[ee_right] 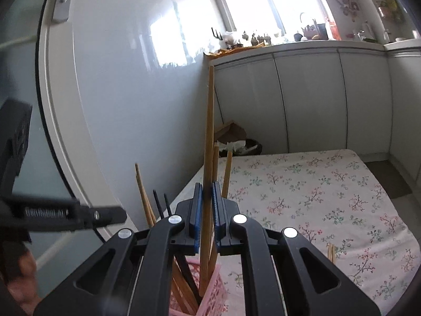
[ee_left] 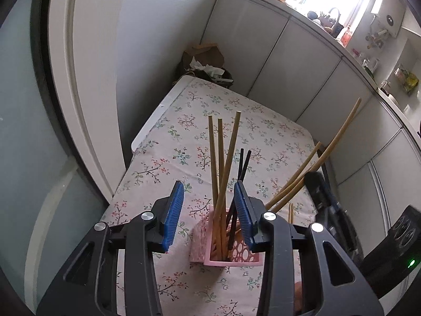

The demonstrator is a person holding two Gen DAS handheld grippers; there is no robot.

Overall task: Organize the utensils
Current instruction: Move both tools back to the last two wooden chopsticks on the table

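Right wrist: right gripper (ee_right: 208,212) jaws clamp upright chopsticks (ee_right: 209,142), tips above the basket (ee_right: 213,284); left gripper (ee_left: 209,210) jaws apart, straddling it.

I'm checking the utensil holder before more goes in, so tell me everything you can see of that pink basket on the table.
The pink basket is a small square plastic holder with latticed walls of round cut-outs. It stands upright on the floral tablecloth, open at the top. Several wooden chopsticks and two black chopsticks lean inside it at different angles. It sits below and between the left gripper's open fingers; whether they touch it is unclear.
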